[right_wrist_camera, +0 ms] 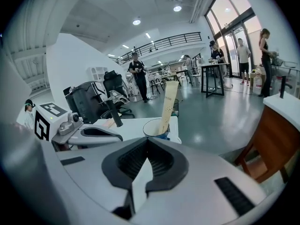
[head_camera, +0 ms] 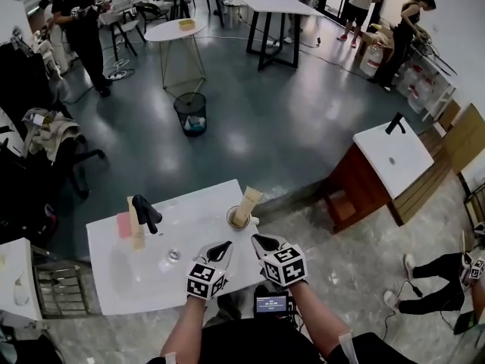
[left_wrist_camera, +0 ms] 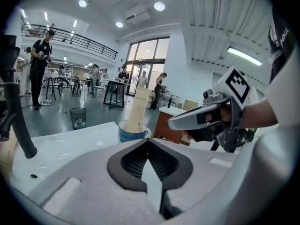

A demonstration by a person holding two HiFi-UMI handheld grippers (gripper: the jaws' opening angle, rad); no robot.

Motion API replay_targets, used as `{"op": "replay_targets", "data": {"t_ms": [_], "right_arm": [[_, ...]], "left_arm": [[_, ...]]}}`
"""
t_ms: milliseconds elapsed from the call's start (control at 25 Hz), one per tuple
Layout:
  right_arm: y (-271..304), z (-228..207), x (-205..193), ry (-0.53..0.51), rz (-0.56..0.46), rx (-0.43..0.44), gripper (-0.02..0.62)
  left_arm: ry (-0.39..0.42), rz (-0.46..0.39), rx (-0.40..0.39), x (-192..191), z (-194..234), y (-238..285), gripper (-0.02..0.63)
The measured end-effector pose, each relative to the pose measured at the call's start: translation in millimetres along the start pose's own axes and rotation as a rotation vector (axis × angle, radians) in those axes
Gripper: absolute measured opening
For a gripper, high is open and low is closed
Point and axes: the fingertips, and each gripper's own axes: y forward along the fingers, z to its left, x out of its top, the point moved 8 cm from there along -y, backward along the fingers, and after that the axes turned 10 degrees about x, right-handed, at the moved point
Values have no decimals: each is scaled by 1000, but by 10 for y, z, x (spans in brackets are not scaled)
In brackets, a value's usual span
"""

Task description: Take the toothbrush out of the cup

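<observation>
One round cup (head_camera: 230, 218), flat toothbrush box (head_camera: 248, 202) (cardboard)

I see a white sink top (head_camera: 102, 279). A black tap (head_camera: 146, 212) stands near its back edge, toward the left corner. A tan box (head_camera: 136, 230) is just beside the tap. A pink pad (head_camera: 122, 224) lies by the left edge. A round drain (head_camera: 173, 255) sits in the middle. A black bin (head_camera: 190, 113) stands on the floor, well behind.

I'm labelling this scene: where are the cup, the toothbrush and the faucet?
cup (right_wrist_camera: 150, 128): right gripper view, left side near the rim.
toothbrush (right_wrist_camera: 168, 102): right gripper view, middle of its packet.
faucet (head_camera: 145, 211): head view, black body.
</observation>
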Motion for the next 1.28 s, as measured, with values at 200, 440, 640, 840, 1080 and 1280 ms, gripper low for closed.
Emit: {"op": "replay_targets", "data": {"t_ms": [200,440,640,840,1080,1280], "right_arm": [[22,-80,99,-25,-5,28,9],[7,-96,158,-49,-8,61,9],[-27,-115,145,-47,-11,69,9],[-57,-142,140,-43,-8,81,9],[-93,-238,155,-43,8,74,9],[-45,-365,283,-72,11,60,31]], "left_arm": [[-8,-12,43,56,-23,-7,9],[-6,-27,74,128,-52,-12,9],[3,-24,71,119,-101,-3,9],[2,-22,76,123,-114,3,9],[4,-18,73,152,-112,18,9],[3,-18,72,177,-87,61,9]]}}
